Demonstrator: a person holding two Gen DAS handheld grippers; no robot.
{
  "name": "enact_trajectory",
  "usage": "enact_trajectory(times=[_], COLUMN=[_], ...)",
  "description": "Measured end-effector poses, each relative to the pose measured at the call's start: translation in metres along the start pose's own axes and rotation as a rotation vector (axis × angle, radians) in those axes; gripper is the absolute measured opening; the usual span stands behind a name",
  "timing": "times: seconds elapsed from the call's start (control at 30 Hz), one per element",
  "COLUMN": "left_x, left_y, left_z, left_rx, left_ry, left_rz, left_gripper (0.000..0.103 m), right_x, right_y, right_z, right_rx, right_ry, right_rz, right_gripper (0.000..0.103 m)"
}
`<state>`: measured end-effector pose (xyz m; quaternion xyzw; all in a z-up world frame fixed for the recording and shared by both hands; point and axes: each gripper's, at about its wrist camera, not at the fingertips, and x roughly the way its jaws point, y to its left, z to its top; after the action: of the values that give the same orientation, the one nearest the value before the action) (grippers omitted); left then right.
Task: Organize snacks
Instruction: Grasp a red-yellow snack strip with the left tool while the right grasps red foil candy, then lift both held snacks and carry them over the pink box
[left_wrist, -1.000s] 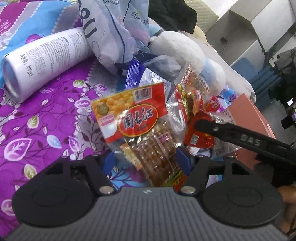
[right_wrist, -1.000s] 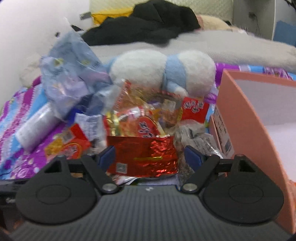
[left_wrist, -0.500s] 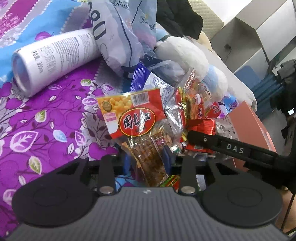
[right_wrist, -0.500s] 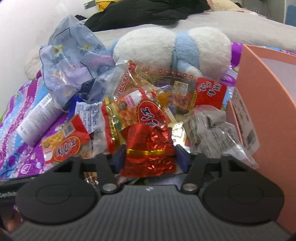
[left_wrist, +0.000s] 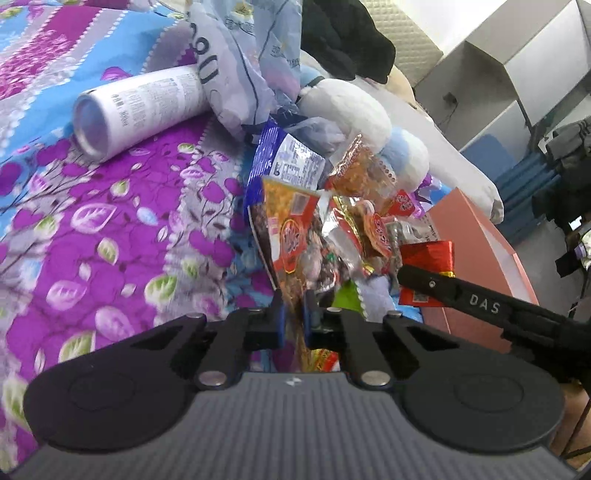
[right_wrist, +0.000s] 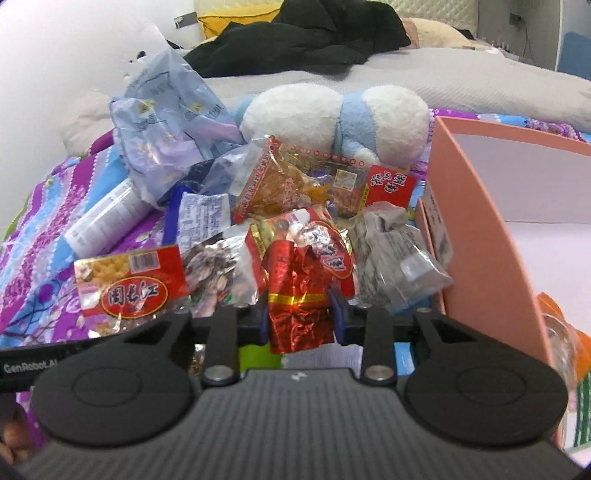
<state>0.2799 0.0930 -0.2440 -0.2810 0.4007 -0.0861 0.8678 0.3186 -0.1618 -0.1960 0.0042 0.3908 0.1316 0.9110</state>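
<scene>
A pile of snack packets (right_wrist: 303, 206) lies on a purple floral bedspread (left_wrist: 92, 229). My left gripper (left_wrist: 293, 319) is shut on a red and orange snack packet (left_wrist: 291, 232), lifted and turned edge-on; it also shows in the right wrist view (right_wrist: 129, 284). My right gripper (right_wrist: 298, 319) is shut on a crumpled red foil packet (right_wrist: 297, 291), which shows in the left wrist view (left_wrist: 428, 258). A pink box (right_wrist: 487, 229) stands open just right of the pile.
A white cylindrical bottle (left_wrist: 140, 107) lies on the bedspread at the left. A white and blue plush toy (right_wrist: 340, 122) and a pale blue plastic bag (right_wrist: 166, 122) sit behind the pile. Black clothing (right_wrist: 303, 37) lies on the grey bed beyond.
Both grippers have closed: the left on the red and orange packet, the right on the red foil packet. The left packet has lifted and twisted edge-on; the foil packet has crumpled narrower.
</scene>
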Motion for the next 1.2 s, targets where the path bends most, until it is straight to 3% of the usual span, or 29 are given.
enact_trajectory(times=[0.23,0.57,0.93,1.03,1.2], left_x=[-0.032,-0.080,-0.102,-0.095,-0.078], left_y=[-0.004,-0.016,-0.009,-0.013,-0.015], left_z=[-0.026,-0.070,-0.111,-0.119,-0.129], left_rx=[-0.017,-0.007,-0.092,-0.069,-0.073], left_ry=[-0.004,0.022,0.083,0.099,0.144], left_rz=[-0.009,-0.002,-0.021,0.007,0.018], left_gripper=[0.008,0.008,0.008,0.010,0.028], right_x=[-0.036,-0.076,-0.093,-0.093,-0.094], right_y=[0.011,0.040,0.053,0.051,0.043], right_z=[-0.028,-0.090,-0.140,-0.149,-0.154], right_rx=[-0.024,-0.074,-0.112,-0.107,-0.080], right_ry=[-0.002,0.067,0.159,0.165,0.146], right_rz=[0.033,0.131,0.140,0.145,0.156], right_gripper=[0.035,0.035,0.035,0.034,0.034])
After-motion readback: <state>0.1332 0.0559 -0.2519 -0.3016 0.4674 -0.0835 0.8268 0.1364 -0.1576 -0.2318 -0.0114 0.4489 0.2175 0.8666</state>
